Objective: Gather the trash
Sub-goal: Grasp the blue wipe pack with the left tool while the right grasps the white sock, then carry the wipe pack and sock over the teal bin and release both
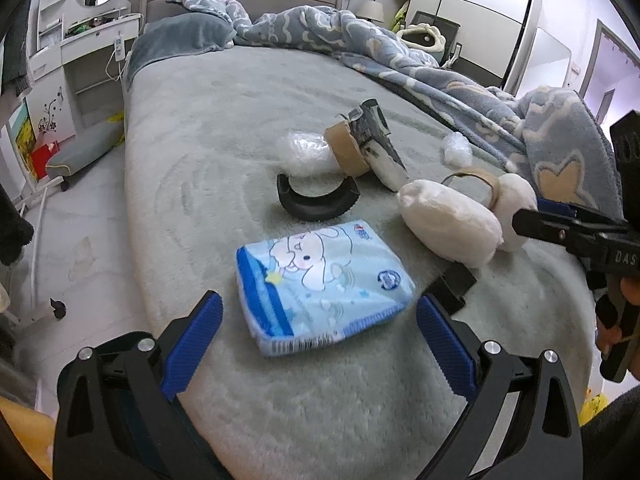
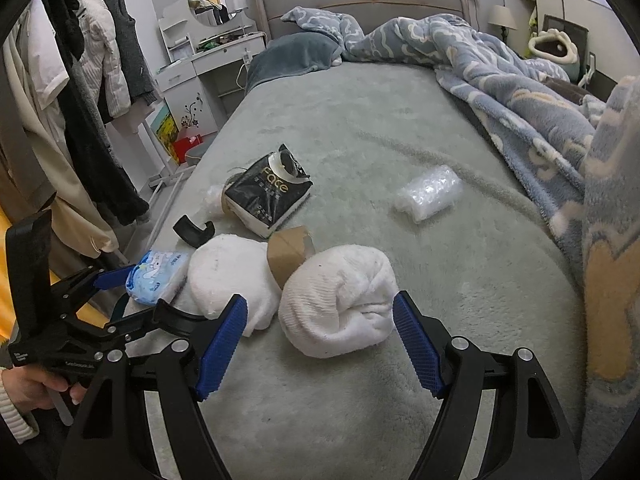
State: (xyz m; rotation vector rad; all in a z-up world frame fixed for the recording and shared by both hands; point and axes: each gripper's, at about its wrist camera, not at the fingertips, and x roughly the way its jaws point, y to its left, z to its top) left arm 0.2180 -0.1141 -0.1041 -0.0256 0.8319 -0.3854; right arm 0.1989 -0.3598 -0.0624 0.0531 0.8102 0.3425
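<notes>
- Left gripper (image 1: 318,320): jaws wide apart, empty, with the blue tissue pack (image 1: 324,292) between them near the bed's (image 1: 240,120) foot edge. Lower squarely so both pads meet the pack's long sides before you squeeze.
- Right gripper (image 2: 320,334): jaws spread, empty, framing the nearer white sock roll (image 2: 340,300). The roll looks soft, so bite around its middle.
- Second sock roll (image 2: 232,276): touching the cardboard tape core (image 2: 288,256), which sits between the two rolls.
- Black tissue packet (image 2: 268,196): mid-bed, torn open, printed "Face"; smaller print unreadable.
- Bubble wrap piece (image 2: 430,194): apart from the pile, toward the blanket (image 2: 500,92).
- Black curved clip (image 1: 316,200): behind the blue pack.
- Blue pack's print: cartoon rabbit; lettering too small to read.
</notes>
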